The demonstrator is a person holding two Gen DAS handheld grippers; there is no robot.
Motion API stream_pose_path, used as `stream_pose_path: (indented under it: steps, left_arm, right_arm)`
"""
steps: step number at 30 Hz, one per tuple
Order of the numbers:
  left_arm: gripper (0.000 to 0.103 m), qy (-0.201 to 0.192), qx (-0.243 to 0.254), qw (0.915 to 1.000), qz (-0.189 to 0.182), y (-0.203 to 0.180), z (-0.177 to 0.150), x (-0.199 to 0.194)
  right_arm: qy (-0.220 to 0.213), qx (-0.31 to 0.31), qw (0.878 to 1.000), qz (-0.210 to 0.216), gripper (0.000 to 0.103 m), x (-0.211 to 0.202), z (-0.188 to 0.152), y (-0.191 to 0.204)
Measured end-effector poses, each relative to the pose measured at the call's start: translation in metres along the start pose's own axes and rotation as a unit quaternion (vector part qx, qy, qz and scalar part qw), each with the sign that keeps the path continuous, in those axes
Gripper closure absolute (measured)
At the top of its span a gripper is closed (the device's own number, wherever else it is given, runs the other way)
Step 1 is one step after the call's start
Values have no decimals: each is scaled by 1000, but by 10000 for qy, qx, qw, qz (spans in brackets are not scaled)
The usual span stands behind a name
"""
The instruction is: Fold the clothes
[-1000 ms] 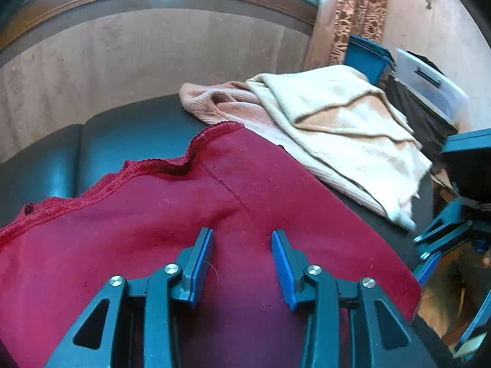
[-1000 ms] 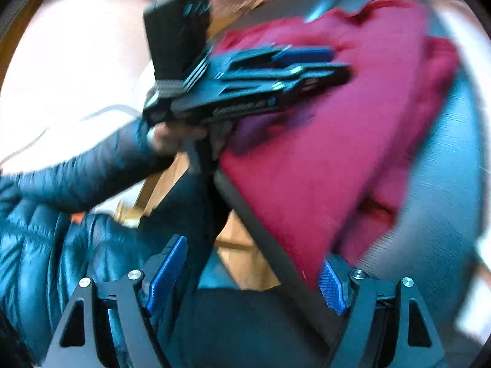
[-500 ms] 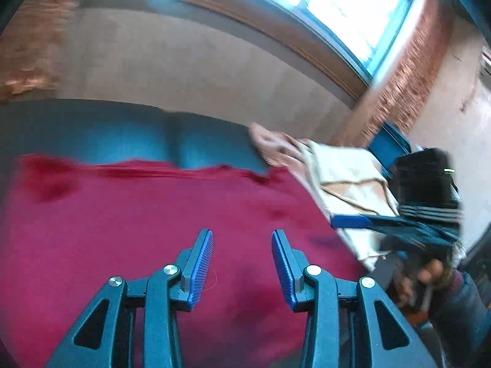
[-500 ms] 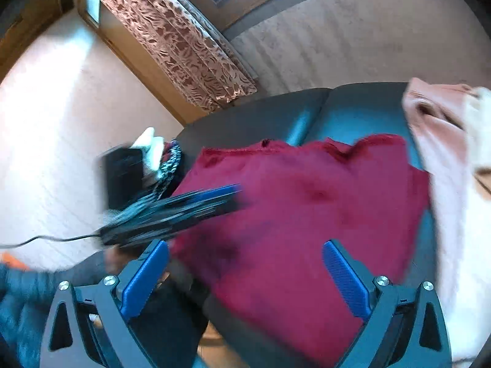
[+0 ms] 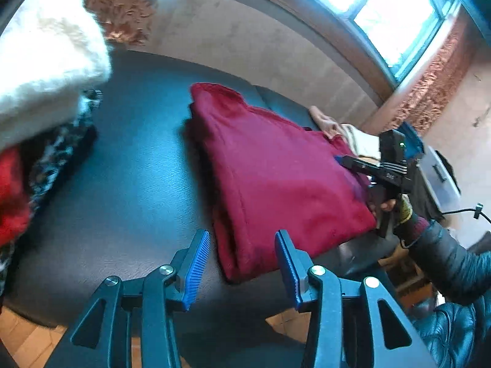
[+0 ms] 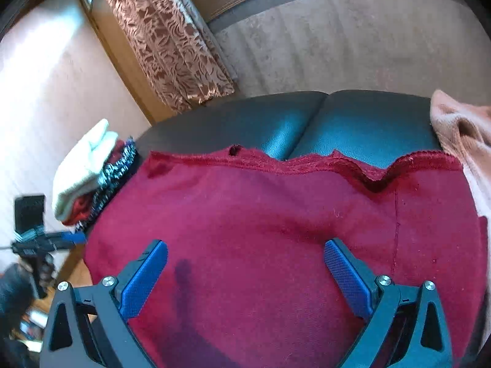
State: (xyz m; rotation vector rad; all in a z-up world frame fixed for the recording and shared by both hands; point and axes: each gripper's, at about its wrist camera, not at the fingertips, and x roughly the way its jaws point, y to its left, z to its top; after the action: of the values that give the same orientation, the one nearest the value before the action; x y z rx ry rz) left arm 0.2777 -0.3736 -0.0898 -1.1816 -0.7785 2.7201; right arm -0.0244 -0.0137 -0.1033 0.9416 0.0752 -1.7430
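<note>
**Folding the red garment, halfway there**

Lying on the dark padded table [image 5: 129, 184], the red garment [image 5: 276, 178] is already doubled over, its folded edge running toward the near edge; the frilled hem [image 6: 353, 165] faces the far edge by the wall. It looks part-folded, and I'd judge another fold is due before it joins the folded pile [image 5: 36, 116] at the left end. More crumpled clothes, pink and cream [image 6: 460, 128], wait at the right end.

Both hands angle downward from the near edge. The left tool [image 5: 242, 263] hovers above the garment's near corner, jaws opening, clamped on nothing. The right tool [image 6: 245, 273] hangs over the cloth's middle, jaws spread wide, empty. A dark padded sleeve [image 5: 445, 260] trails behind it.
</note>
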Motion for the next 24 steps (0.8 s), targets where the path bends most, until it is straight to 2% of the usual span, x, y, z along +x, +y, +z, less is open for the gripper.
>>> stream_pose_path:
  steps: [5,7,9,12,14,17,20,22,23,24]
  left_arm:
    - [58,230,23,9979,-598,4,9,21]
    - [60,391,-74,9965,-729,11,8,29]
    - [69,464,-251,9931,-1045,13,7,30]
    - [71,409,21,9887,-1445,-2,8,20]
    - [70,640,308,9904,-1187,-11,4,26]
    - [94,1047,458,9917,-594,-9,-2,44]
    - [95,865,412,9922,-802,-9,2,29]
    - [95,881,435,9901,-1007,-11,2,18]
    - [95,966,518,9894,-956,-11,0,18]
    - [95,1194,657,9882,-698,-8,-6,25]
  right_arm:
    - [22,-87,9999,-131,0,6,-1,8]
    - [15,-95,9999,-143,0,6,-1,8]
    - [9,-97,9998,-150,0,6,-1,8]
    - [0,-87,9999,-149,0,5,-1,8]
    - [1,-93,9998,-158,0,5,-1,8]
    - [5,-124,9997,-194,0,6,-2,8]
    - [4,-126,9997,-208,0,6,-2,8]
    - [3,-131,9997,-197,0,6,-2,9]
    - [-1,-134,9998,-170,0,6,-2,9]
    - [-5,-138,9998,-142,0,6,-2,9]
